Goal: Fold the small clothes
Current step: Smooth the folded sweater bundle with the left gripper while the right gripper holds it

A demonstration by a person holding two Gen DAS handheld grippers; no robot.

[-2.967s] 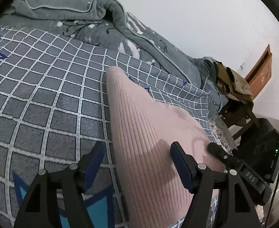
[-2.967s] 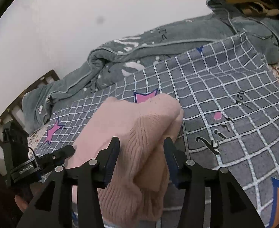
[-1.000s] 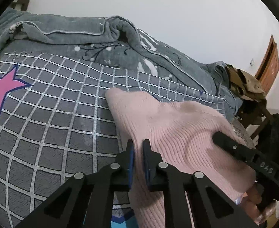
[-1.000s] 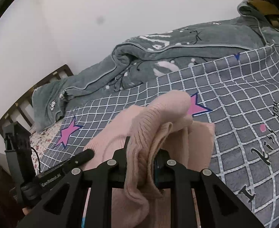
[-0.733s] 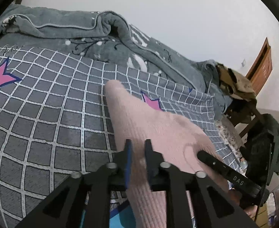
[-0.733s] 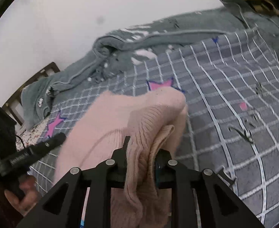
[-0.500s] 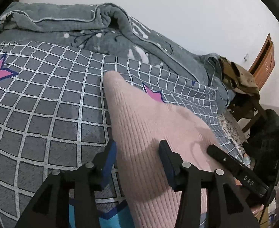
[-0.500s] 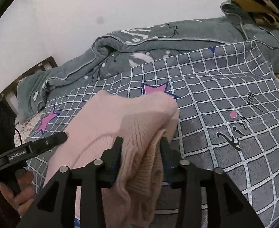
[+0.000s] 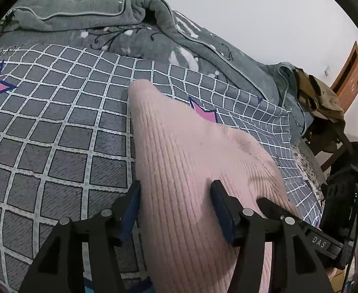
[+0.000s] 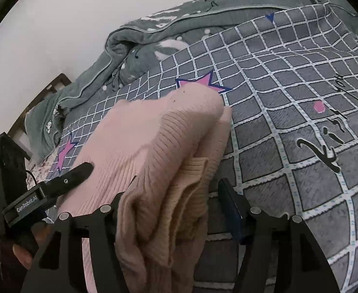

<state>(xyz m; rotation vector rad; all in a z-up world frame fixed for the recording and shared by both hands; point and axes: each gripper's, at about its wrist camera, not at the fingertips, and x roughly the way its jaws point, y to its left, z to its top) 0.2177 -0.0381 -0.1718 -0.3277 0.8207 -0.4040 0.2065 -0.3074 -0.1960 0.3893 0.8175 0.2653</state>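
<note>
The pink sweater [image 9: 191,171] lies folded on the bed [image 9: 56,146]. Both grippers — left [image 9: 175,210], right [image 10: 179,210] — are opening around it, not pinching. At 12 o'clock the fold could flop open if a finger [image 10: 230,207] snags the knit.

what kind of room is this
Most likely a bedroom: a pink knit garment lies on a bed's grey checked cover, a rumpled grey blanket lies along the wall, and a wooden bed frame shows.
</note>
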